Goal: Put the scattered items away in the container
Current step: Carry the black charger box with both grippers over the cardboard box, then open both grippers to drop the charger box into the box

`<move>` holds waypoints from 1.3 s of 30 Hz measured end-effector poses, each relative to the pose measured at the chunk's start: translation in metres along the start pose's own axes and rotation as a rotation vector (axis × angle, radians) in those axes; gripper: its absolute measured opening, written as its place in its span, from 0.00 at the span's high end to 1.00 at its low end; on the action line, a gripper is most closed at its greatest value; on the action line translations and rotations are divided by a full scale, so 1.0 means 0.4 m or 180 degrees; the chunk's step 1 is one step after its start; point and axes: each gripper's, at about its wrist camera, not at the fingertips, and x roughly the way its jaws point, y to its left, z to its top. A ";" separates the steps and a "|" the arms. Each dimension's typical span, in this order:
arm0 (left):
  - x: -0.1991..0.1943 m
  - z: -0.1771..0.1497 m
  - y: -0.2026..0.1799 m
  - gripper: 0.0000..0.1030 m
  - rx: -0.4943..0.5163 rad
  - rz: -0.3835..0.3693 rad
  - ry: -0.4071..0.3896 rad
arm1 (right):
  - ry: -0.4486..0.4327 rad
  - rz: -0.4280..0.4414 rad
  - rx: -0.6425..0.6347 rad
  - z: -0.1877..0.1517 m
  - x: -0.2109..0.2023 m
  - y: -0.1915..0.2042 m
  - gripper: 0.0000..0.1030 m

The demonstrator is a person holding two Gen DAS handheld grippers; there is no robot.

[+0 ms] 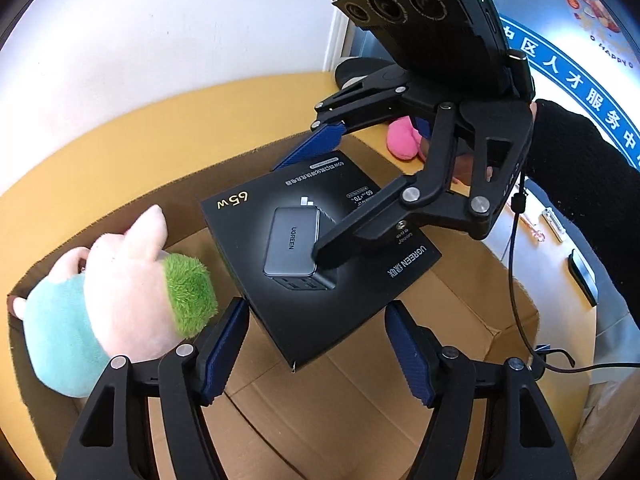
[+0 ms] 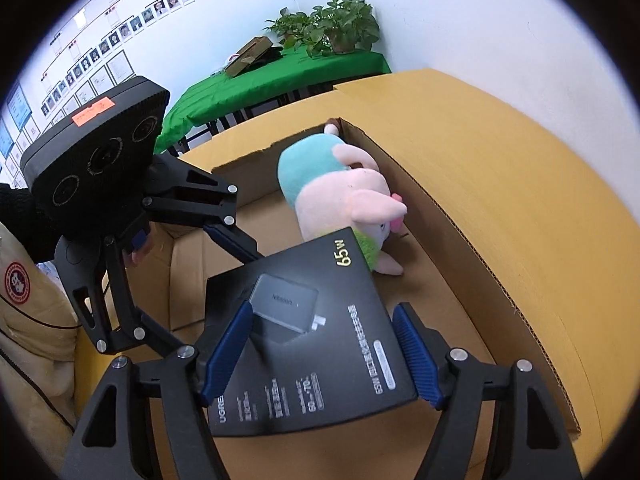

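Note:
A black charger box [image 1: 320,312] marked 65W hangs over the open cardboard box [image 1: 340,400]. My left gripper [image 1: 316,306] straddles the black box's near corner, its blue pad tips against the two edges. Across from it, my right gripper [image 1: 298,212] has one pad on the far edge and one finger over the printed face. In the right wrist view the charger box [image 2: 352,340] lies between my right gripper's [image 2: 324,308] pads, and a left-gripper finger [image 2: 236,240] reaches its far edge. A pink, teal and green plush toy [image 2: 340,196] lies inside the cardboard box [image 2: 460,220].
The carton stands on a yellow table [image 2: 520,160] by a white wall. A pink plush [image 1: 402,140] lies outside it, behind the right gripper. A dark phone-like item [image 1: 582,276] and clips [image 1: 552,220] lie at right. A green-covered table with plants [image 2: 280,76] stands behind.

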 end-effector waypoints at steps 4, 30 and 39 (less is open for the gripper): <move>0.035 0.002 0.025 0.28 -0.0091 -0.0049 0.0061 | 0.0068 -0.0001 0.0041 -0.003 0.030 -0.036 0.31; 0.180 -0.007 0.081 0.29 -0.0122 -0.0066 0.0356 | 0.0444 -0.0275 0.0082 -0.043 0.148 -0.109 0.32; 0.023 -0.024 0.061 0.29 -0.0312 0.0031 -0.0051 | 0.0064 -0.0493 0.0064 -0.040 0.026 -0.001 0.30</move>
